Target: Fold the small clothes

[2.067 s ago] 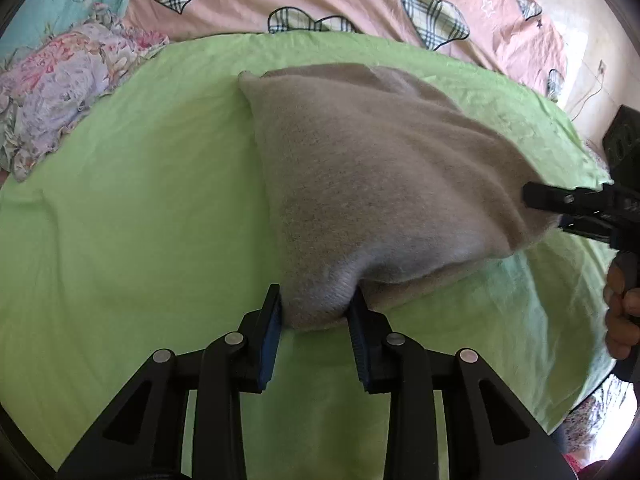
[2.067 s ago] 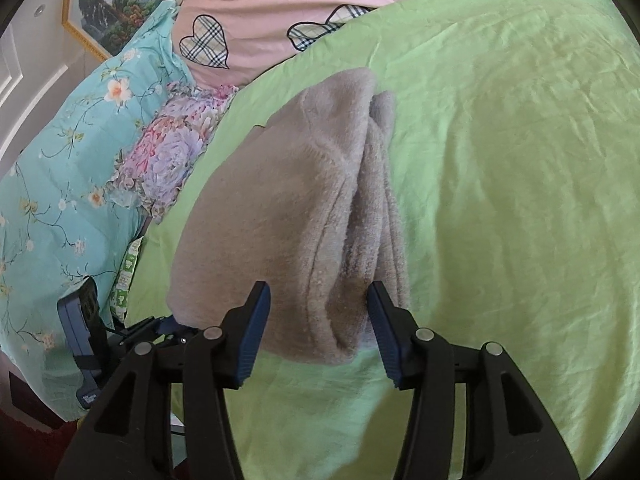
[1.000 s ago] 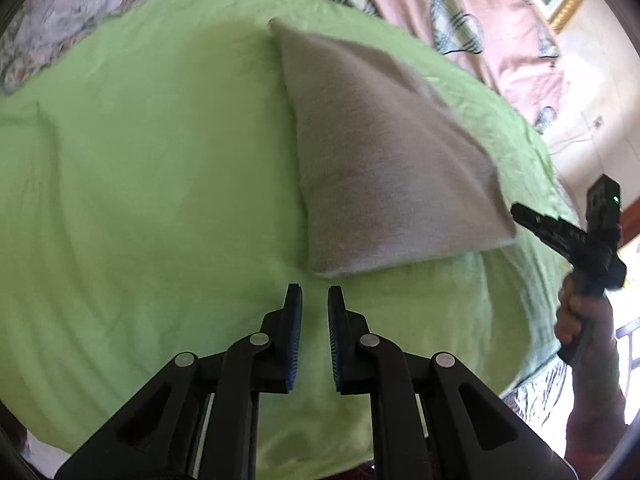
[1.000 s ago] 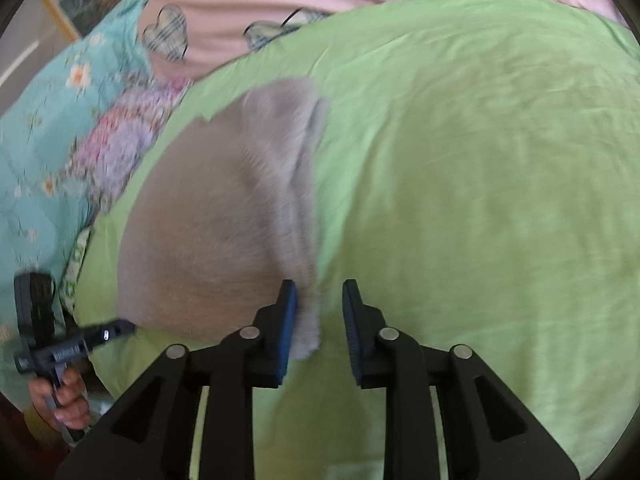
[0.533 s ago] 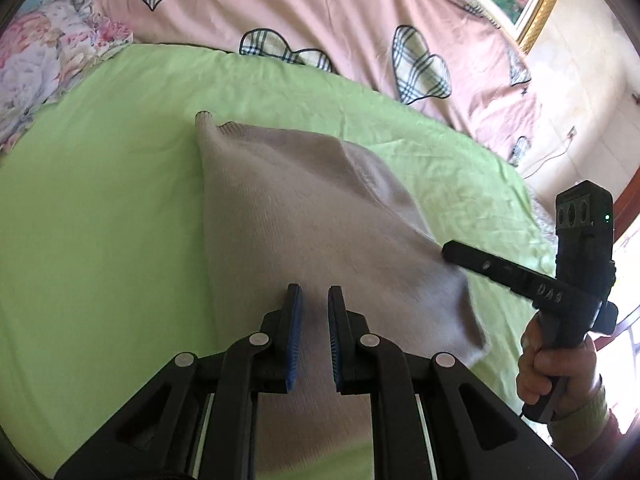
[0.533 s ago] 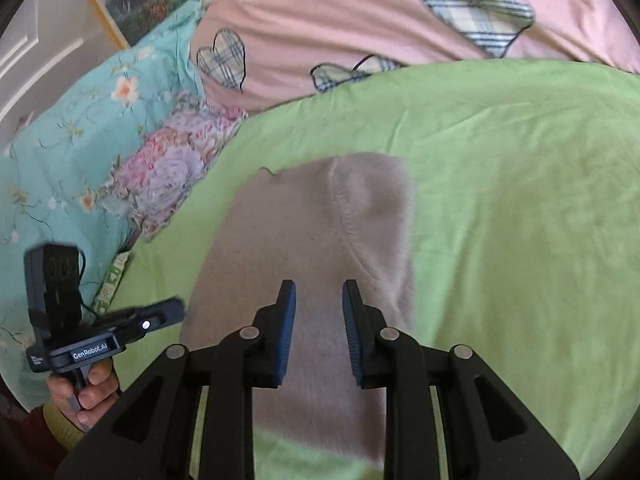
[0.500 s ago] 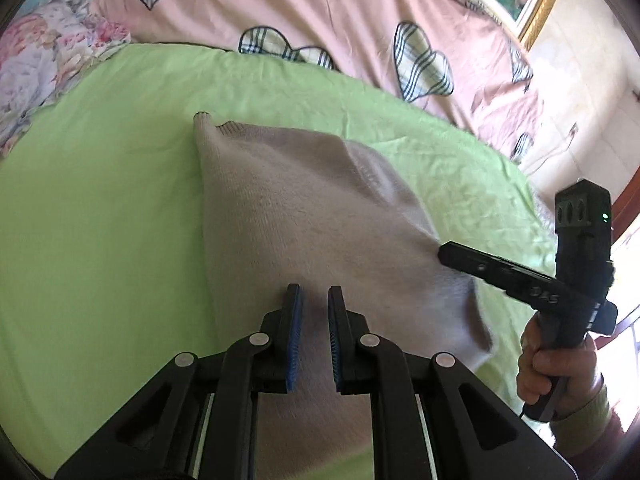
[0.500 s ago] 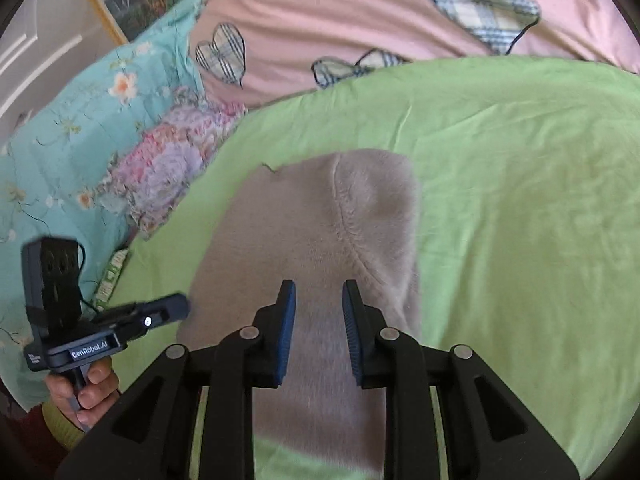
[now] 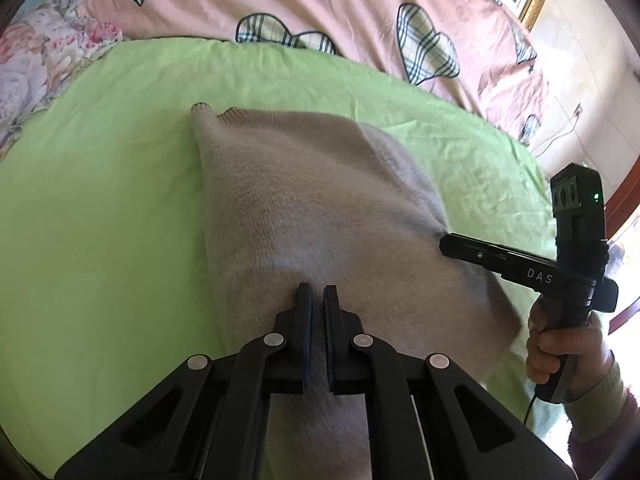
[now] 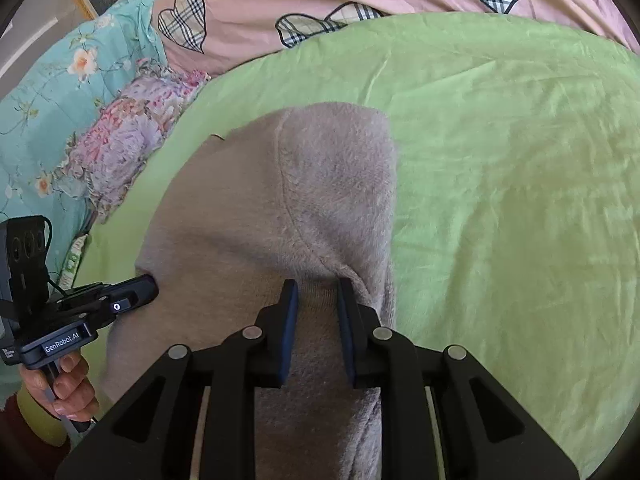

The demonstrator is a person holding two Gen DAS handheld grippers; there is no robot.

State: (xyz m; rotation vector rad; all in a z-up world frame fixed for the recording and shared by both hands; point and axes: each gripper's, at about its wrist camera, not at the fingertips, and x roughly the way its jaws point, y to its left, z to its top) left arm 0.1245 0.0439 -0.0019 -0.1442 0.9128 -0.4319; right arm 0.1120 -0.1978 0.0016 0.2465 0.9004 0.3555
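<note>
My left gripper (image 9: 316, 290) is closed, nothing visibly pinched, tips over the folded grey-beige fuzzy knit garment (image 9: 320, 216). My right gripper (image 10: 318, 286) is closing, garment fabric sits between its pads; can't tell if they press yet. Garment lies flat mid light-green bedsheet (image 9: 100, 208). At 12 o'clock, pink quilt with plaid hearts (image 9: 320, 4); floral pillow (image 10: 124, 148) at 10 o'clock.

both wrist views look steeply down, close over the same folded garment (image 9: 320, 208).
</note>
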